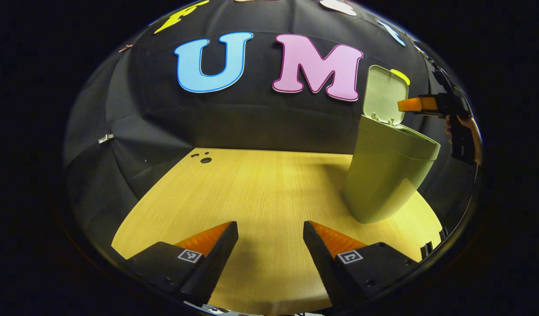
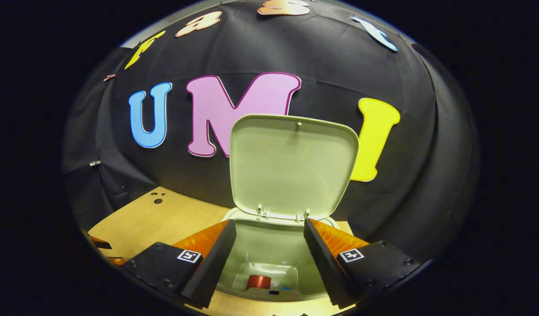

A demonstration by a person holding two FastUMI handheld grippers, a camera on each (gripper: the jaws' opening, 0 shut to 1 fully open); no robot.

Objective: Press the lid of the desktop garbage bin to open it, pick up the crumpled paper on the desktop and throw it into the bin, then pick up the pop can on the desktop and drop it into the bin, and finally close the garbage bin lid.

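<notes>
A pale green desktop bin (image 1: 385, 175) stands on the wooden table at the right of the left gripper view, its lid (image 1: 384, 95) raised upright. My right gripper (image 1: 412, 105), held by a hand, hovers beside the lid above the bin's mouth. In the right gripper view my right gripper (image 2: 270, 239) is open, directly over the open bin (image 2: 269, 259), with the lid (image 2: 293, 164) upright behind. At the bin's bottom lies a red pop can (image 2: 258, 282). My left gripper (image 1: 270, 235) is open low over bare table, left of the bin.
The light wooden table (image 1: 260, 184) stretches ahead with small dark holes (image 1: 205, 159) at its far left corner. Black cloth walls close the booth behind and to the sides. In the right gripper view, the left gripper's fingertip (image 2: 100, 243) shows at the lower left.
</notes>
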